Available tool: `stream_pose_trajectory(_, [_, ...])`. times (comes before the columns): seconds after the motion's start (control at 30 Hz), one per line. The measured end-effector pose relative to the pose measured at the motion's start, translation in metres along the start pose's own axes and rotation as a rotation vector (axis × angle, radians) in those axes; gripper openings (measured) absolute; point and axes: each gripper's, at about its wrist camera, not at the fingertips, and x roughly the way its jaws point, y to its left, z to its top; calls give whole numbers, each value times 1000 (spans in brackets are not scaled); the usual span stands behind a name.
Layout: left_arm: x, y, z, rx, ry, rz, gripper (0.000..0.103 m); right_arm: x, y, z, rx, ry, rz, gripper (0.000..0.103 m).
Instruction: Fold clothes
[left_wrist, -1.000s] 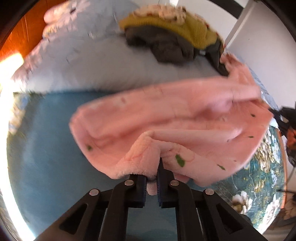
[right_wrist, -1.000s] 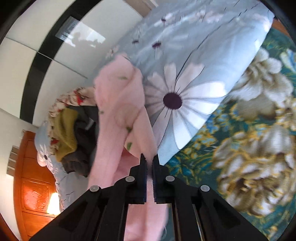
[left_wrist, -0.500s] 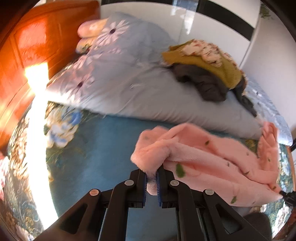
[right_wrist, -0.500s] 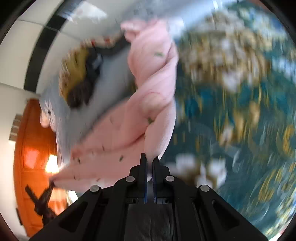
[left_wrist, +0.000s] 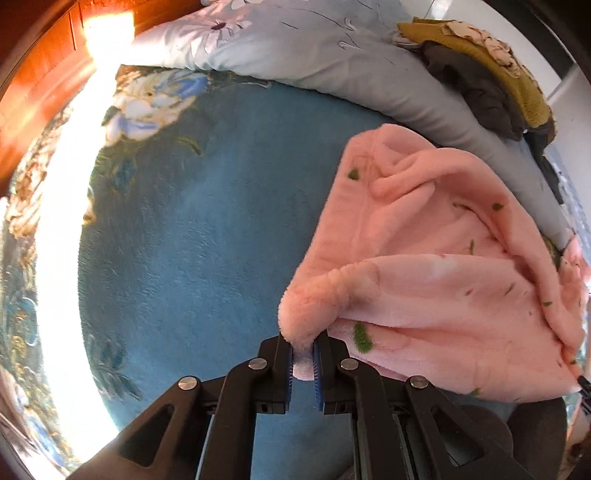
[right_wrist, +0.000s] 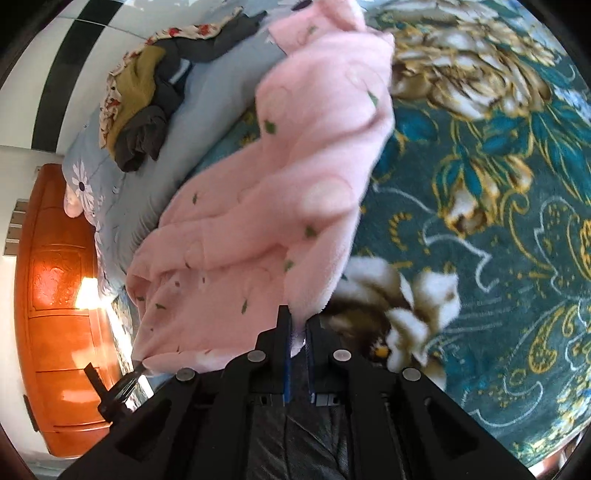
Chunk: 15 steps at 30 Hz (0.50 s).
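**Pink fleece garment – held at two corners over bed**

Pink fleece garment (left_wrist: 436, 266), w/ small green flecks, lies spread and rumpled on the bed's teal floral blanket (left_wrist: 184, 240), its far edge riding up against the grey-blue daisy duvet (left_wrist: 332, 55).

Left claw (left_wrist: 304, 360): jaws just eased apart slightly; a thick rolled corner of the fleece sits between the blue pads, pads appear still pressing on it. Claw points steeply down at the blanket.

Right claw (right_wrist: 297, 354): jaws likewise just eased apart a little; a thin hem of the same garment (right_wrist: 266, 206) hangs down into the narrow gap, pads appear still in contact. In the right wrist view, left claw's tip is seen at the garment's left near corner.

Misc: pile of other clothes (right_wrist: 144, 99) (mustard, dark grey, floral print) on the duvet, far side, well apart from the pink item. Orange wooden headboard (right_wrist: 55, 295) at left, strong sun glare on it.
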Motion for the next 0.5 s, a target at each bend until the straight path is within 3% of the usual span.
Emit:
stream_pose_trajectory(0.1, [-2,-2,0,21,14,-48,15,-8,-3,5,15,-42,17,13])
stream_pose_trajectory(0.17, [-7,-2,0,39,19,-67,21,-16,-12,14,41,-88,27,15])
stream_pose_trajectory(0.23, [-12,0,0,48,33,-65,38,-22,-22,25,90,-134,41,22])
stream_pose_trajectory(0.3, [-19,3,2,47,20,-70,41,-22,-35,39,159,-179,62,32])
stream_pose_trajectory(0.5, [-23,6,37,-3,-30,-65,56,5,-73,64,388,-216,128,34])
